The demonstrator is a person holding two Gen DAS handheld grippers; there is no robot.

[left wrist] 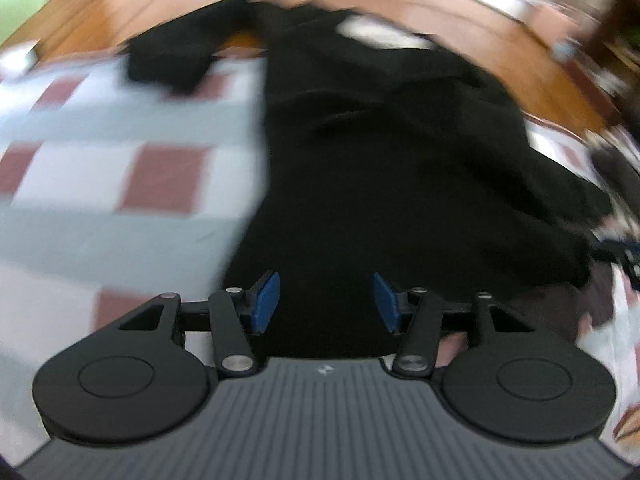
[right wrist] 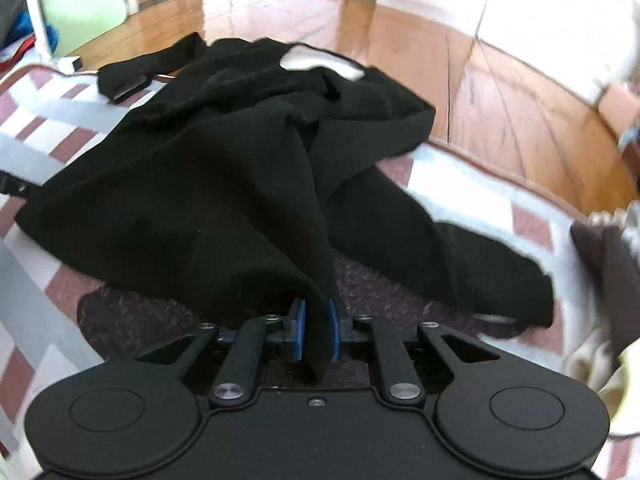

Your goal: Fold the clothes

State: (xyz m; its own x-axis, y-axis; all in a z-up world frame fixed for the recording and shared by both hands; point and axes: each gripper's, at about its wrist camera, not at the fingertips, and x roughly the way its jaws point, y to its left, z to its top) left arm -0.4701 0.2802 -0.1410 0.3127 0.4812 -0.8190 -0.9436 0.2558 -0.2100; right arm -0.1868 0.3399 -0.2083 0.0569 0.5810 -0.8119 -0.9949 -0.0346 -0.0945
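A black long-sleeved garment (right wrist: 192,168) lies rumpled on a checked bedspread (right wrist: 44,120), its white neck label (right wrist: 320,62) at the far end. My right gripper (right wrist: 318,330) is shut on a pinch of the garment's near hem, and the cloth rises in a ridge from its blue pads (right wrist: 299,328). One sleeve (right wrist: 460,264) trails to the right, the other (right wrist: 148,68) lies at the far left. In the blurred left wrist view, my left gripper (left wrist: 326,300) stands open just above the near part of the black garment (left wrist: 380,152), with nothing between its fingers.
The bedspread (left wrist: 100,168) ends at a wooden floor (right wrist: 500,92) beyond the garment. A dark brown cloth (right wrist: 608,272) and pale fabric (right wrist: 592,364) lie at the right edge. White furniture (right wrist: 540,20) stands at the far right, a white post (right wrist: 36,12) at the far left.
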